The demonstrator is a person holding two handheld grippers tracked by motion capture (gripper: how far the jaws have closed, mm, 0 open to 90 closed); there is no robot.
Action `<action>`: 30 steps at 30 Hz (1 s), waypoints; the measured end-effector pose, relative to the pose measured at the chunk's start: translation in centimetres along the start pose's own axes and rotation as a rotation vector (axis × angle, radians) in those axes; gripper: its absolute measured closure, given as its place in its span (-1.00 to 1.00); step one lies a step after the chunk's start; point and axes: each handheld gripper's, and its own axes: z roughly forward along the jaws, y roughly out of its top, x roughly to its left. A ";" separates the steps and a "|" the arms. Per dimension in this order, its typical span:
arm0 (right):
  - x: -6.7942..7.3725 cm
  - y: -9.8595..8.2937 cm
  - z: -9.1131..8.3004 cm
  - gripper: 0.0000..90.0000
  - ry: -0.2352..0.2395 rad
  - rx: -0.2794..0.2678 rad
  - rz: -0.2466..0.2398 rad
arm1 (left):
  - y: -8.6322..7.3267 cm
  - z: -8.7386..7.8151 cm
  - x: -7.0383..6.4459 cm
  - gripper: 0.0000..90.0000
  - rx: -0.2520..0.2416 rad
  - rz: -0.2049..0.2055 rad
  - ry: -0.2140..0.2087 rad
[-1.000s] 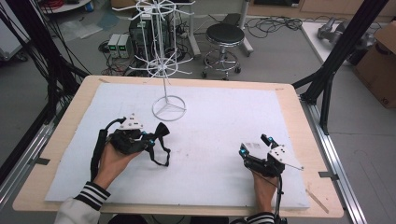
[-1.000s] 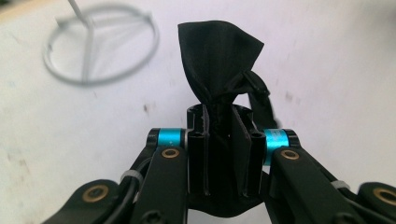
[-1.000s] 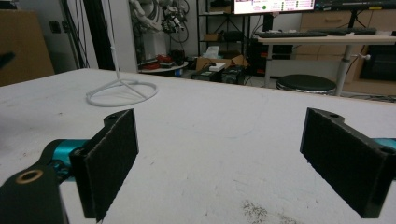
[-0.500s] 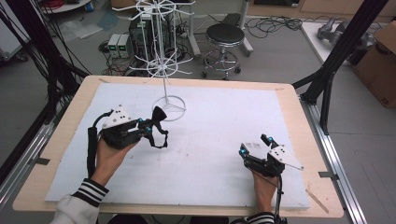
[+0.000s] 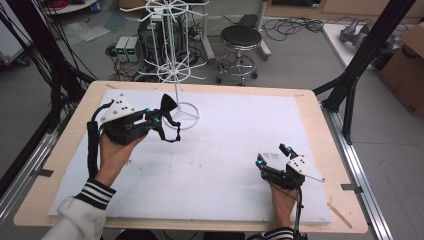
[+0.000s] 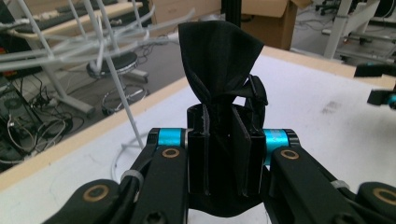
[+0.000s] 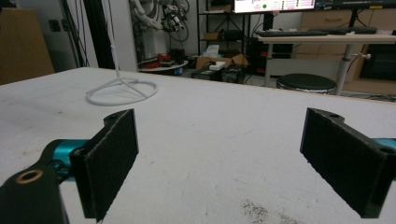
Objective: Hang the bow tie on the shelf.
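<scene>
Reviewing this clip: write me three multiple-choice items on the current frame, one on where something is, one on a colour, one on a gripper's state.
1. Where does the white wire rack's ring base stand?
A. On the far part of the white mat
B. On the floor beside the stool
C. At the near right corner of the table

2. What colour is the crumpled cloth item with a strap that the left gripper holds?
A. White
B. Black
C. Red

3. What is the state of the right gripper?
A. Shut on a cloth
B. Shut on nothing
C. Open, nothing between the jaws

Answers:
1 A: the high view shows the ring on the mat near the table's far edge.
2 B: the left gripper view shows black fabric pinched between the jaws.
3 C: the right gripper view shows its jaws wide apart over the bare white mat.
</scene>
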 end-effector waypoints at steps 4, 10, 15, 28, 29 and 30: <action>0.0 0.0 0.0 -0.77 0.001 -0.001 -0.002 | 1.4 0.3 0.0 0.72 -0.009 0.026 0.005; 0.0 0.0 0.0 -0.77 0.000 0.000 0.002 | 2.9 0.4 0.2 0.72 -0.015 0.066 0.023; 0.0 0.0 0.0 -0.77 0.001 0.001 0.005 | 3.8 0.0 1.0 0.72 -0.020 0.079 0.046; 0.0 0.0 0.0 -0.77 0.001 0.008 0.001 | 4.6 -0.1 3.4 0.72 -0.003 0.103 0.095; 0.0 0.0 0.0 -0.77 0.001 0.007 -0.001 | 4.7 -0.1 3.7 0.72 -0.001 0.102 0.098; 0.0 0.0 0.0 -0.77 0.000 0.007 -0.001 | 4.7 0.0 3.9 0.72 0.004 0.106 0.103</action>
